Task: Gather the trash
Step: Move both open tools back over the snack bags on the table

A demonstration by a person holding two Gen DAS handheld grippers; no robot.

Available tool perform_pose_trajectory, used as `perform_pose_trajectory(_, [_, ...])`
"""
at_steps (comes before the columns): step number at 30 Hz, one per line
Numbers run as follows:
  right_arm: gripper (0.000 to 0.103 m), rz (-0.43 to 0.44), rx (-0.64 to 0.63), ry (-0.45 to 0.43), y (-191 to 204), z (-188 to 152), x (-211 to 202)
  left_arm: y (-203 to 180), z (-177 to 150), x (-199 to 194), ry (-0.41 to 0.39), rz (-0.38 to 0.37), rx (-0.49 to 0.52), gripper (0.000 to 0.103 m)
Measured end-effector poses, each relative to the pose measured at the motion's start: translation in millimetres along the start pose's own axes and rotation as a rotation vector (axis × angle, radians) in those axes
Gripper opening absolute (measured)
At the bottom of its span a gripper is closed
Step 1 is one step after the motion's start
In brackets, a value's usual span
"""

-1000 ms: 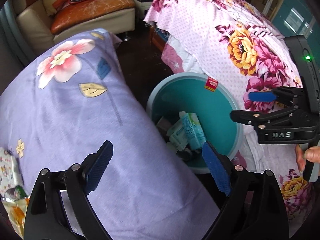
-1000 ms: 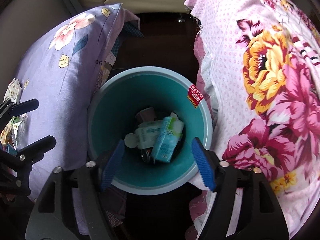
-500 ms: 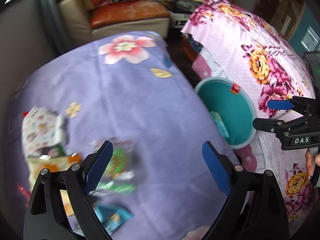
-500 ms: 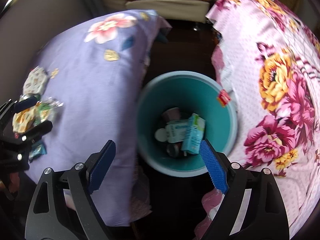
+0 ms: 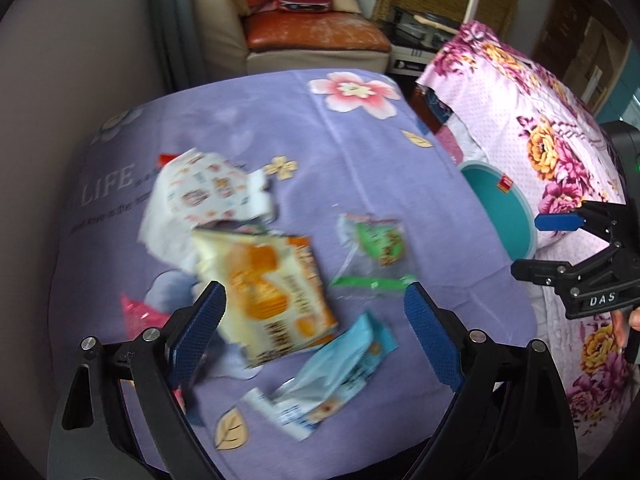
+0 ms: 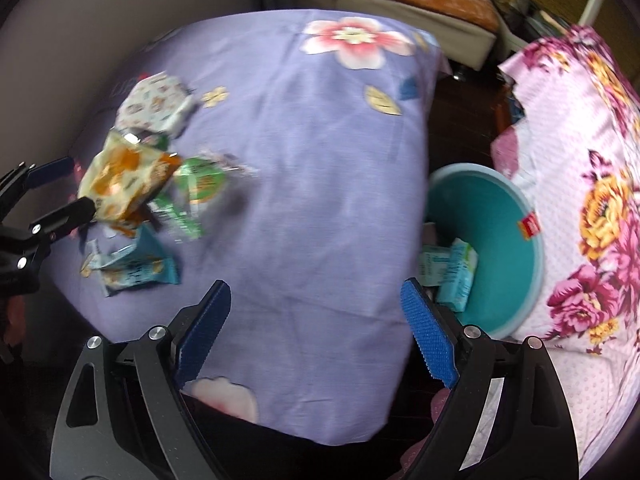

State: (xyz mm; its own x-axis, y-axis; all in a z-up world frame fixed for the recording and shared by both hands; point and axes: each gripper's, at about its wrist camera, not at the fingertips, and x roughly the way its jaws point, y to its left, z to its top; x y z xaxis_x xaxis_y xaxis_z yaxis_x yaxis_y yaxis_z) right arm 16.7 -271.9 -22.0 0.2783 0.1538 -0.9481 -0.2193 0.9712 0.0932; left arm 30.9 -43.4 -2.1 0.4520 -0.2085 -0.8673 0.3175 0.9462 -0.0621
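Both grippers hang with jaws spread wide and holding nothing — the left gripper [image 5: 314, 326] over a heap of snack wrappers on the lavender bedspread [image 5: 380, 184], the right gripper [image 6: 316, 322] over that cloth's near edge. The orange-and-cream packet [image 5: 268, 292] lies between the left gripper's blue pads, a pale blue wrapper [image 5: 336, 372] nearer, a green one [image 5: 376, 248] beside it. The teal trash bin [image 6: 500, 216] — cartons already inside — stands past the bedspread's right edge, against the pink floral cover [image 6: 592, 160].
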Motion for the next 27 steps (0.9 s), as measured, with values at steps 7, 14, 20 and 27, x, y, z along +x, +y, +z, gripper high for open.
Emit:
perform_pose_trajectory(7, [0.083, 0.002, -0.034, 0.027, 30, 8, 8, 35, -16, 8, 0.022, -0.007, -0.056, 0.091])
perform_pose_trajectory(14, [0.083, 0.015, -0.029, 0.033, 46, 24, 22, 60, -21, 22, 0.042, -0.028, -0.094, 0.091])
perform_pose_trajectory(20, [0.083, 0.028, 0.007, 0.075, 53, 40, 47, 79, -19, 40, 0.063, -0.032, -0.113, 0.091])
perform_pose_trajectory(27, [0.083, 0.078, 0.090, 0.107, 53, 62, 78, 106, -12, 52, 0.073, -0.033, -0.153, 0.091])
